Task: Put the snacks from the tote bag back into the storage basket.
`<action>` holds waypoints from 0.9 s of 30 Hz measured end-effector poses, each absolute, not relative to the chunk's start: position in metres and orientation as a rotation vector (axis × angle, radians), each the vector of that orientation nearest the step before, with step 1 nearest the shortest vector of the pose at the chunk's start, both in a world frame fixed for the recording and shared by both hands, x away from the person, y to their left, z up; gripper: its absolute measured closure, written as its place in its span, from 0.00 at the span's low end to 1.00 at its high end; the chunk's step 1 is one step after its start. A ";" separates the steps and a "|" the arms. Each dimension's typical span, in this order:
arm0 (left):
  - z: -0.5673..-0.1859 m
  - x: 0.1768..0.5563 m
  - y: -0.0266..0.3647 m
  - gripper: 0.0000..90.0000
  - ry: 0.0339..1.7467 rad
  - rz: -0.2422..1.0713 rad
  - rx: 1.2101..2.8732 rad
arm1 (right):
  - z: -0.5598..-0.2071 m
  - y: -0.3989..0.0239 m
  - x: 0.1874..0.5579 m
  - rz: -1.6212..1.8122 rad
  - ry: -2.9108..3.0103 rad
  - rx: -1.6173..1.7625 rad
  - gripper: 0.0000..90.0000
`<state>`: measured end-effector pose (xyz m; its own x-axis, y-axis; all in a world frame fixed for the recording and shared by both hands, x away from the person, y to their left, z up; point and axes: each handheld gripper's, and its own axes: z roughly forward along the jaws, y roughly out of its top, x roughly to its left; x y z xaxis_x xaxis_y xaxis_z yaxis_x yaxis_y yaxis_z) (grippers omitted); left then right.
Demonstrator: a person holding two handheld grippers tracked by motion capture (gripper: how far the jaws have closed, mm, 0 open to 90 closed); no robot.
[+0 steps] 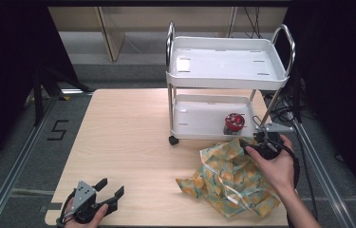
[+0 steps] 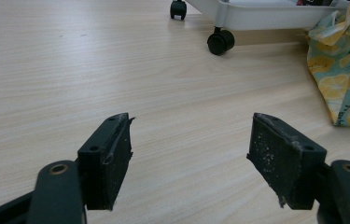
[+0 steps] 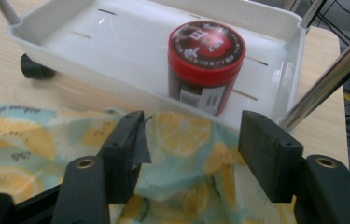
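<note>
Nearest to me, at the near left corner of the table [image 1: 128, 142], sits the left gripper [image 1: 111, 186], idle, its jaws spread wide over bare wood with nothing between them (the left gripper view confirms that plainly).

All the work is over on the right. The right gripper [image 3: 193, 119] is at the far edge of the lemon-print bag [image 1: 228, 180], which lies slumped and crumpled on the table just in front of the white cart [image 1: 223, 80]. Its jaws are drawn in with the bag's fabric filling the gap between them. I read that as a pinch on the bag's upper edge, though I cannot see the pads biting cleanly.

Just beyond the jaws, the red-lidded jar [image 3: 205, 65] stands upright at the right end of the cart's lower tray [image 1: 194, 118], apart from the bag. The upper tray is bare.

My judgement is that the job is at an early stage. The bag has been taken hold of but still lies collapsed, not opened or lifted, and the jar is untouched on its shelf. Whatever is meant to happen between bag and jar remains to be done, and the left gripper has not joined in.
</note>
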<state>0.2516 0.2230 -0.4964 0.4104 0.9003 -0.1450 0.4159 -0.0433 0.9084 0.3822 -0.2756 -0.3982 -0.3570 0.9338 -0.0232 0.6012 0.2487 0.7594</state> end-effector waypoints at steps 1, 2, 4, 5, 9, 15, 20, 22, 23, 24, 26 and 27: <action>-0.496 0.252 0.223 0.33 1.175 0.595 1.648 | -0.399 -0.276 0.381 0.929 2.053 1.394 0.48; -0.496 0.252 0.223 0.32 1.175 0.595 1.648 | -0.400 -0.276 0.379 0.927 2.061 1.401 0.48; -0.496 0.252 0.223 0.32 1.175 0.594 1.649 | -0.402 -0.279 0.376 0.931 2.064 1.374 0.49; -0.496 0.252 0.223 0.32 1.175 0.594 1.649 | -0.403 -0.280 0.374 0.943 2.051 1.366 0.49; -0.497 0.253 0.223 0.32 1.168 0.591 1.643 | -0.403 -0.282 0.367 0.953 2.062 1.388 0.49; -0.497 0.253 0.223 0.32 1.170 0.592 1.643 | -0.403 -0.284 0.356 0.982 2.055 1.396 0.49; -0.497 0.253 0.223 0.33 1.173 0.591 1.644 | -0.405 -0.288 0.348 0.995 2.056 1.384 0.49; -0.498 0.253 0.223 0.32 1.175 0.588 1.643 | -0.406 -0.290 0.344 0.995 2.054 1.392 0.49; -0.498 0.253 0.223 0.32 1.175 0.588 1.642 | -0.408 -0.291 0.344 0.993 2.058 1.365 0.49; -0.497 0.253 0.223 0.32 1.174 0.590 1.644 | -0.409 -0.292 0.342 0.997 2.044 1.366 0.49; -0.497 0.253 0.223 0.32 1.170 0.591 1.643 | -0.410 -0.294 0.340 1.002 2.061 1.345 0.48; -0.497 0.252 0.223 0.32 1.171 0.592 1.648 | -0.410 -0.292 0.336 1.004 2.054 1.390 0.48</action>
<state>0.2523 0.2233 -0.4970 0.4138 0.8985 -0.1464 0.4155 -0.0434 0.9086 0.3365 -0.2922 -0.4097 -0.3825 0.9236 0.0239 0.5864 0.2227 0.7788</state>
